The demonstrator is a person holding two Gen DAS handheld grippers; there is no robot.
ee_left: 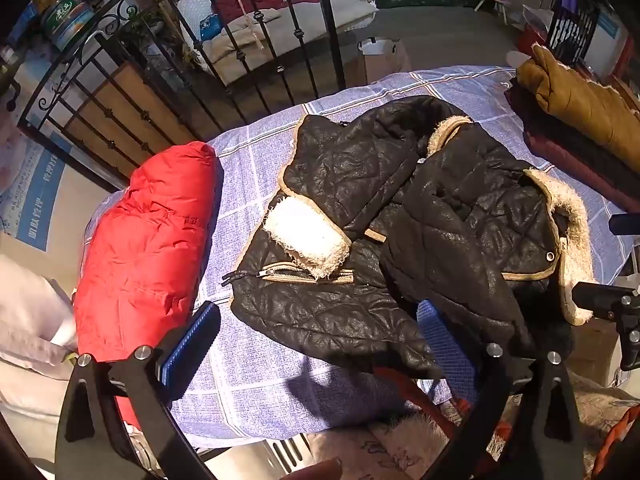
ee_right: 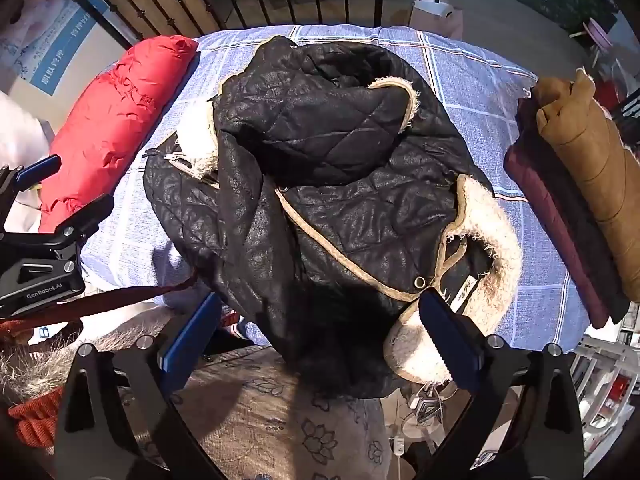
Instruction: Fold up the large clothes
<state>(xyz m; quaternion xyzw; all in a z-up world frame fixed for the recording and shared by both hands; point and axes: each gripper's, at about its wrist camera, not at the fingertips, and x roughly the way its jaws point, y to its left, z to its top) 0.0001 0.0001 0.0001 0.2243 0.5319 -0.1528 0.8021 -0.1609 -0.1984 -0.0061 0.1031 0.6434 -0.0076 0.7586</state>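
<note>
At the far left, a folded red puffer jacket (ee_left: pixel 148 248) lies along the edge of the table (ee_left: pixel 248 360), which is covered with a blue checked cloth; I take that one as done. Just right of it, my left gripper (ee_left: pixel 316 344) hangs over the near edge with its blue pads spread wide and nothing between them; its right pad sits close under the near hem, though I cannot tell whether it touches.

The bulky black quilted jacket with cream fleece lining and tan trim (ee_right: pixel 320 200) lies crumpled in the middle of the table, its near part spilling over the edge towards me. One sleeve is thrown across the body, its white fleece cuff (ee_left: pixel 306 236) resting beside the zip. I judge it heavy, thick and limp: it will sag when lifted, resist a sharp crease and spring back. The shiny shell looks slick, so I would bite the tan-bound edges or the fleece.

My right gripper (ee_right: pixel 320 336) is also wide and empty, its right pad against the fleece collar (ee_right: pixel 492 240).

At the far right sits a stack of folded garments, tan on maroon (ee_right: pixel 576 184).
</note>
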